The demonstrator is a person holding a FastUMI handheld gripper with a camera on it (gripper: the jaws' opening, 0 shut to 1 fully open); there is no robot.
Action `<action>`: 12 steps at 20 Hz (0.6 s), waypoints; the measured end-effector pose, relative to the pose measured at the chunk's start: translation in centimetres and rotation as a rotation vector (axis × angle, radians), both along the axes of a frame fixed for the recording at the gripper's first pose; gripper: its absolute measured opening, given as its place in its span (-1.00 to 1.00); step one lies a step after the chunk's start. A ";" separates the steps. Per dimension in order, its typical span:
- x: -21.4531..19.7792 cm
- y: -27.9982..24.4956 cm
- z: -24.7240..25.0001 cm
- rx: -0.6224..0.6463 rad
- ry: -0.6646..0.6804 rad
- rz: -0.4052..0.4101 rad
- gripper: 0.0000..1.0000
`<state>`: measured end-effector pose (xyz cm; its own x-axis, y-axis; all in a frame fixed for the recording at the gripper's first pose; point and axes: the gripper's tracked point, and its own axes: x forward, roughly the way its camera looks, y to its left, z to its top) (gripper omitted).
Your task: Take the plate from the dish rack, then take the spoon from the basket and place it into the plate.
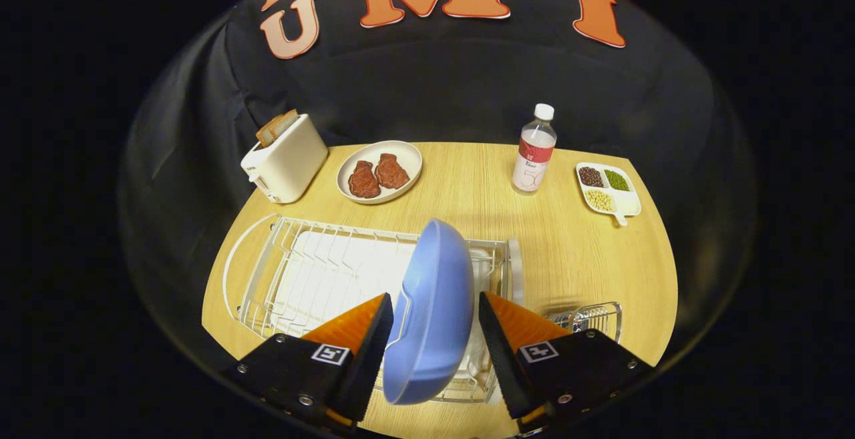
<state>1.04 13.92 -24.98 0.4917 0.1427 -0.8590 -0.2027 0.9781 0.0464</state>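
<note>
plate (431, 312) in dish rack (280, 272), between gripper (434, 339) fingers

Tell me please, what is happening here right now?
A person's hand-held gripper has the blue plate standing on edge between its jaws, over the dish rack. The left one touches the plate; a small gap shows on the right. The basket sits beside the rack, its spoon not yet taken.
</note>
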 end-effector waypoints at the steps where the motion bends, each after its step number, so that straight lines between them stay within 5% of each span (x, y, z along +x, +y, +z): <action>1: 0.2 -0.1 -0.5 -0.021 0.009 -0.006 0.51; 5: -0.2 0.6 -2.1 -0.062 0.059 -0.011 0.45; 10: -0.8 0.8 -1.8 -0.081 0.088 -0.040 -0.15; 12: -0.5 -0.2 -0.6 -0.109 0.052 -0.055 -0.18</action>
<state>0.55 13.75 -25.55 0.4505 0.0215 -0.8925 -0.1487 0.9875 -0.0512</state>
